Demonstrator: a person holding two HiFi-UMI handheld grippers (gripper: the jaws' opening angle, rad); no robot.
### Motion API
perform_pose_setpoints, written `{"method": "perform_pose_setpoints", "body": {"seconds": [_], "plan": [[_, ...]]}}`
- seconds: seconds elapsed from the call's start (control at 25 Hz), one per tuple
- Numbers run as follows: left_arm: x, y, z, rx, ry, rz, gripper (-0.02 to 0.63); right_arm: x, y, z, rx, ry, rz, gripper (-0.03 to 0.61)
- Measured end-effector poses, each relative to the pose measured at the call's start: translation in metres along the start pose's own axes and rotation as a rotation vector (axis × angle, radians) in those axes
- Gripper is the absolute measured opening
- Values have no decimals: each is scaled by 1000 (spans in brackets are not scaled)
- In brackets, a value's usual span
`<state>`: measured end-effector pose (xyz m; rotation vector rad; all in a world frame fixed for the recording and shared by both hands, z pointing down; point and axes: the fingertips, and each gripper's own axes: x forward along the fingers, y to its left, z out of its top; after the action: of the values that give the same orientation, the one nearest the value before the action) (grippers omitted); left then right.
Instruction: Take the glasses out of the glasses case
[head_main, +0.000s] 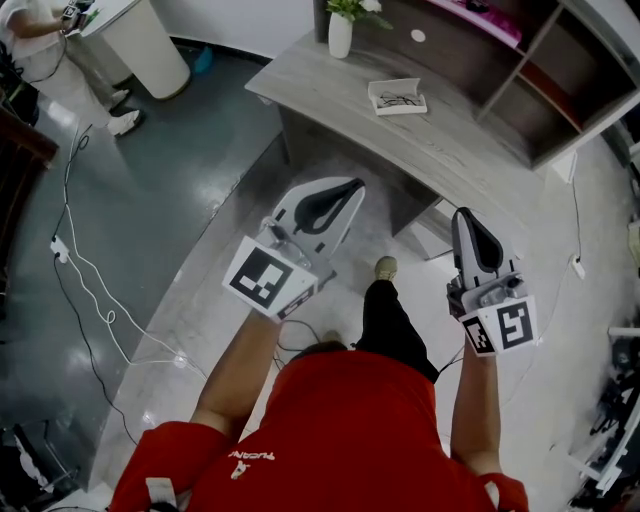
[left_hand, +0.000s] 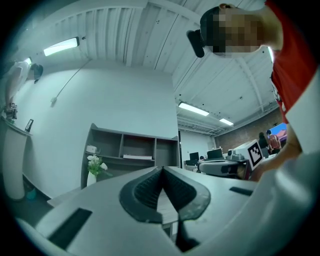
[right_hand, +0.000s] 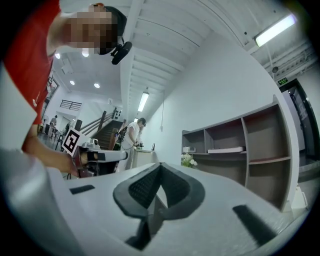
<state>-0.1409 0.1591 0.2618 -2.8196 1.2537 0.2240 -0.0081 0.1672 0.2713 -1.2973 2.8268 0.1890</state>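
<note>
The glasses case (head_main: 397, 97) lies open on the grey desk (head_main: 450, 140), white, with dark glasses inside. My left gripper (head_main: 355, 184) hangs over the floor in front of the desk's near edge, jaws shut and empty. Its pads meet at the tip in the left gripper view (left_hand: 162, 169). My right gripper (head_main: 463, 213) is held further right, short of the desk, also shut with nothing in it (right_hand: 159, 165). Neither gripper view shows the case. Each gripper view shows the other gripper off to its side.
A white vase with flowers (head_main: 340, 30) stands at the desk's far end. A shelf unit (head_main: 545, 75) rises behind the desk. White cables (head_main: 85, 265) trail over the dark floor at left, near a round white stand (head_main: 145, 45) and another person (head_main: 40, 22).
</note>
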Motion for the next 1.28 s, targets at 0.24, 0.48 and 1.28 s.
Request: {"method": "perform_pose_setpoints", "body": {"seconds": [0.24,0.48,1.28], "plan": [[36,33,-11,10,23,15,11,38,-42,-7,-12,-17,10,5],[103,64,-23,40,63,8,9,76,-103,-20,-27,-18,22,5],[311,170,-121,67,259,-18,11,190,-287,-77,13,39,120,5]]}}
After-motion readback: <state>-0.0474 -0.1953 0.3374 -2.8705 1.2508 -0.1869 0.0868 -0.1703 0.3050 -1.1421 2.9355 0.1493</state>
